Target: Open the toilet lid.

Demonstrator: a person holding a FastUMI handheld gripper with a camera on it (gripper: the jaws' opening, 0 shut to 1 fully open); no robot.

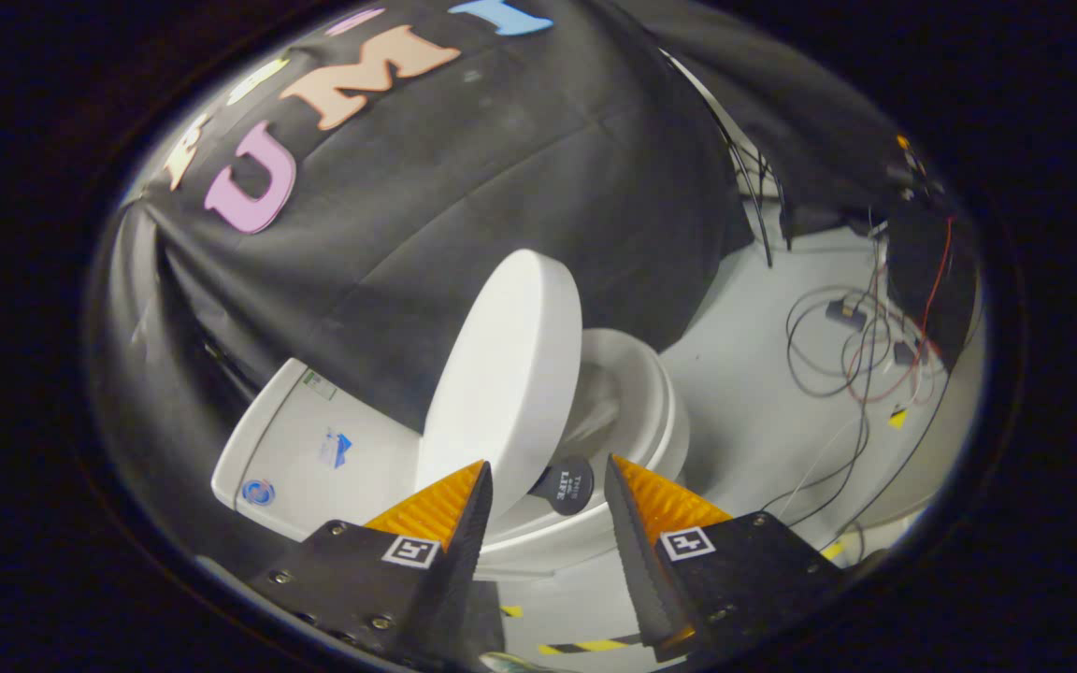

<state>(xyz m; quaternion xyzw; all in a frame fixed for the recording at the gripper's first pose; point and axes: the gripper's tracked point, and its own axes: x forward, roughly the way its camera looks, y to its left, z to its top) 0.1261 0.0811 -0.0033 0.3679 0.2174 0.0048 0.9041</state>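
Black cloth backs the toilet (595,523), whose lid (506,374) stands half-raised just beyond the open, empty hand-held gripper (546,491); it looks stiff, smooth, light, best pushed at its front rim.

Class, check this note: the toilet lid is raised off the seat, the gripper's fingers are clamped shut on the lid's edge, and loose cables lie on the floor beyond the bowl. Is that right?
One point is wrong. In the gripper view the gripper is open: its fingers stand apart and press on nothing, with the small dark tab showing between them. The toilet lid is indeed raised off the seat, and cables do lie on the floor beyond the bowl.
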